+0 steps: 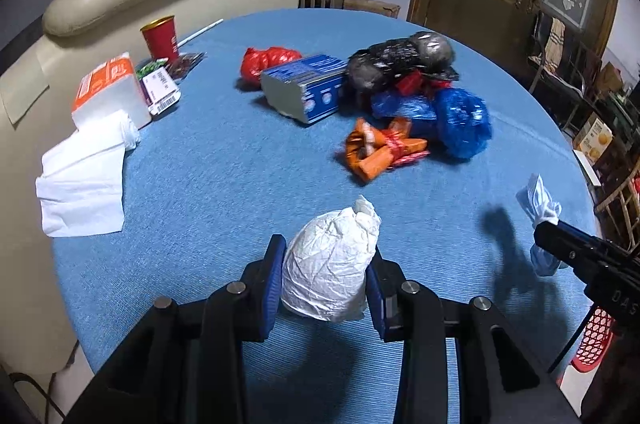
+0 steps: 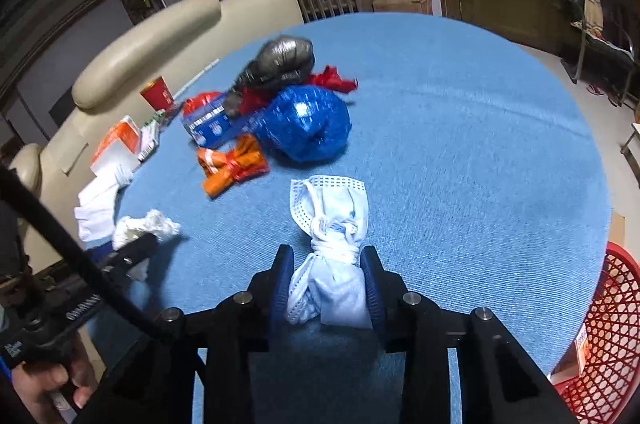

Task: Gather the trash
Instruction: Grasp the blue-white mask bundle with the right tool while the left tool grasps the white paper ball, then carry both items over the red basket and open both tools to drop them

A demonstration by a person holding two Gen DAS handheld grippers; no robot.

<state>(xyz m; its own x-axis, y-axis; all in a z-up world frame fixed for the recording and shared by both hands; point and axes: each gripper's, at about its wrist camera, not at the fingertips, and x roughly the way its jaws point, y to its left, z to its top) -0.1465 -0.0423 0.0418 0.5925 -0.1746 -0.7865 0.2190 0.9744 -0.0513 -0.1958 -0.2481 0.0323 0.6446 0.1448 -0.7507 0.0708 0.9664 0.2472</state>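
Trash in hand is light and soft: we clamp the left gripper (image 1: pixel 326 282) across the crumpled white paper wad (image 1: pixel 330 264) and the right gripper (image 2: pixel 327 284) below the knot of the bundled face mask (image 2: pixel 332 256), both over the blue tablecloth (image 2: pixel 480 152).

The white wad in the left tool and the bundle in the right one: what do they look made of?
The white wad looks like thin crumpled paper or tissue: matte, with fine sharp creases; thin plastic is possible. The bundle looks like a disposable face mask of pale blue non-woven fabric: dotted embossed edge, soft pleats, white elastic loops wound round its middle.
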